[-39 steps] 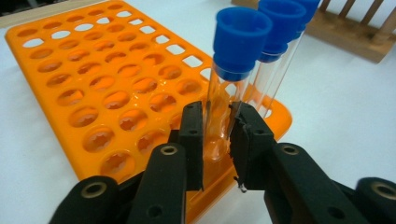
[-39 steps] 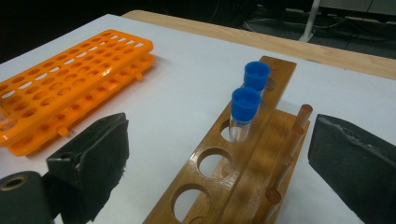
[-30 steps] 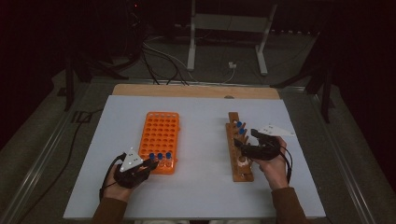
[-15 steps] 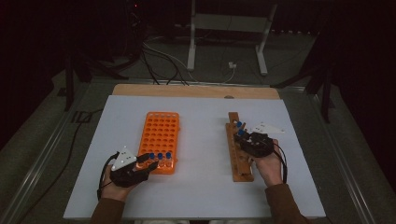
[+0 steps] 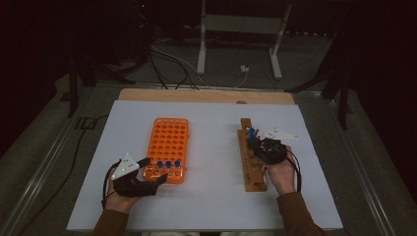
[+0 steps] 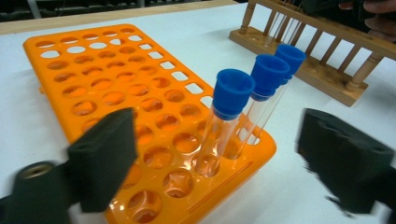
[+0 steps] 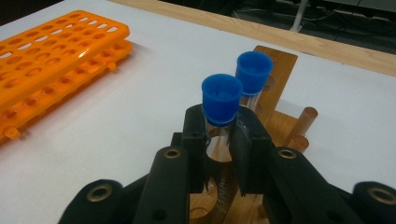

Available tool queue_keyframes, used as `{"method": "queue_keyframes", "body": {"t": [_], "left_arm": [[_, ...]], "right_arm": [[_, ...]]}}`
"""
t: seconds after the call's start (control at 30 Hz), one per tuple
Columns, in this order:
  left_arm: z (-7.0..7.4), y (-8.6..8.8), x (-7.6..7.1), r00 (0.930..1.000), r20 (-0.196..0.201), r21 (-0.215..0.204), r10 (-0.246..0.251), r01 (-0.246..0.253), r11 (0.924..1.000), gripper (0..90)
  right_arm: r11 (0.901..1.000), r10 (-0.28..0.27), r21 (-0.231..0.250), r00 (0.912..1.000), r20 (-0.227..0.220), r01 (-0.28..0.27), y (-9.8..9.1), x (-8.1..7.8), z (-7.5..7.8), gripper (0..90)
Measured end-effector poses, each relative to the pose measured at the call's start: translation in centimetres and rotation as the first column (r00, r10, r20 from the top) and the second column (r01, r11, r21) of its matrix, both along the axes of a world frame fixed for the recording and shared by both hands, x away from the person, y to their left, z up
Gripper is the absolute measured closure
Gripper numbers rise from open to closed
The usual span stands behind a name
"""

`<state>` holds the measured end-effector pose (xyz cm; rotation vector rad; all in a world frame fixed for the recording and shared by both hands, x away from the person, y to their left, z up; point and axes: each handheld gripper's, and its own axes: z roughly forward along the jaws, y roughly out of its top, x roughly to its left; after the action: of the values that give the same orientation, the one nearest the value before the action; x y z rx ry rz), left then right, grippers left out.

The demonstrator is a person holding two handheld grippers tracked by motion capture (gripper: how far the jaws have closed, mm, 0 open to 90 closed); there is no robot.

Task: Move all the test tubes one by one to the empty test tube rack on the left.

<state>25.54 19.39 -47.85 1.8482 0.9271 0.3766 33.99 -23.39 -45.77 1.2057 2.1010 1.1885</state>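
The left gripper (image 5: 150,172) sat at the near end of the orange tube rack (image 5: 169,141), its jaws having just been opening and now spread wide on either side of three blue-capped test tubes (image 6: 232,116) without touching them, evidently to leave the tubes seated upright in the rack's nearest row. Across the white tabletop (image 5: 211,147), the right gripper (image 7: 219,135) had just been closing and now pinched a clear tube with a blue cap (image 7: 221,99) just below the cap, probably to lift it from the wooden rack (image 5: 251,162). A second capped tube (image 7: 254,72) stood upright just behind it.
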Motion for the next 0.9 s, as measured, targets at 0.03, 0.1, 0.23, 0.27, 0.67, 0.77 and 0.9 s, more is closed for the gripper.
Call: {"method": "queue_keyframes", "body": {"t": [0.03, 0.1, 0.23, 0.27, 0.67, 0.77, 0.9], "left_arm": [[0.0, -0.1, 0.0, 1.0000, -0.002, 0.007, -0.001, 0.001, 1.0000, 4.3], [0.1, -0.2, 0.1, 1.0000, -0.001, 0.017, 0.002, -0.001, 0.9999, 1.8], [0.5, -0.2, 0.2, 1.0000, 0.008, 0.021, 0.004, -0.005, 0.9998, 0.9], [0.7, -0.2, 0.2, 0.9999, 0.013, 0.025, 0.007, -0.008, 0.9997, 0.8], [2.2, 0.4, 1.1, 0.9977, 0.034, 0.023, 0.059, -0.060, 0.9980, 0.9], [2.5, 0.5, 1.2, 0.9966, 0.038, 0.020, 0.073, -0.074, 0.9971, 0.9], [2.7, 0.5, 1.7, 0.9944, 0.029, 0.031, 0.102, -0.103, 0.9942, 1.0]], "right_arm": [[1.0000, 0.000, 0.001, 1.0000, 0.002, 0.000, 0.0, 0.0, 0.0, 77.3], [1.0000, 0.002, 0.005, 1.0000, 0.008, -0.002, -0.1, -0.1, 0.2, 77.4], [0.9999, 0.004, 0.012, 0.9997, 0.025, -0.004, -0.3, -0.3, 0.9, 77.4], [0.9999, 0.006, 0.011, 0.9995, 0.030, -0.006, -0.3, -0.3, 1.1, 77.4], [0.9995, 0.021, 0.021, 0.9979, 0.060, -0.023, -0.8, -0.8, 3.6, 77.5], [0.9994, 0.021, 0.027, 0.9973, 0.070, -0.023, -0.9, -1.0, 4.1, 77.5], [0.9991, 0.024, 0.034, 0.9961, 0.085, -0.027, -1.0, -1.2, 4.8, 77.4]]}}
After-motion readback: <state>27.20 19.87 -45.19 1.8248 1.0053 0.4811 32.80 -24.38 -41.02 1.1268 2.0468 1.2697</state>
